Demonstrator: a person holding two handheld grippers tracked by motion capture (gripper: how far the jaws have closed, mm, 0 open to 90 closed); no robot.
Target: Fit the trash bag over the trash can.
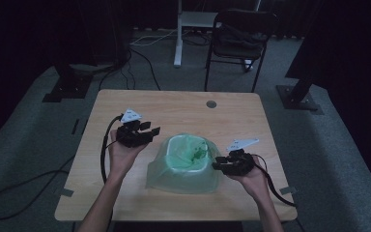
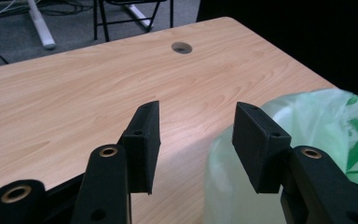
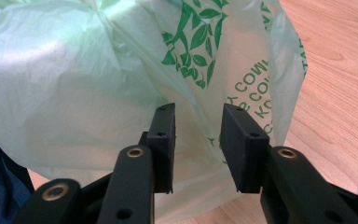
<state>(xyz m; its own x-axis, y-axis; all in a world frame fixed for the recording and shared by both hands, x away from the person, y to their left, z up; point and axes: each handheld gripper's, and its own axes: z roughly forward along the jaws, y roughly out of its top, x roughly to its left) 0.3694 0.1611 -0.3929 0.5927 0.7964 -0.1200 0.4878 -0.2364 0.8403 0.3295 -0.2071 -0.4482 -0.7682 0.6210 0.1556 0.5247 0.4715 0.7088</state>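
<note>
Bag point(image 1: 186, 166) lining sat half done; both tongs, left point(image 1: 147, 130) and right point(image 1: 218, 163), gaped empty, needing fresh grips on its rim

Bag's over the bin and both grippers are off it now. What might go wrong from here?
1. The green bag drapes loosely down the white bin, with slack pooled on the table; it may slip off the rim when tugged.
2. The right gripper has open jaws right against the thin film, so closing there could pinch a fold and tear it.
3. The left gripper stands open beside the bin, over bare wood; one-sided pulling could drag the light bin.
</note>
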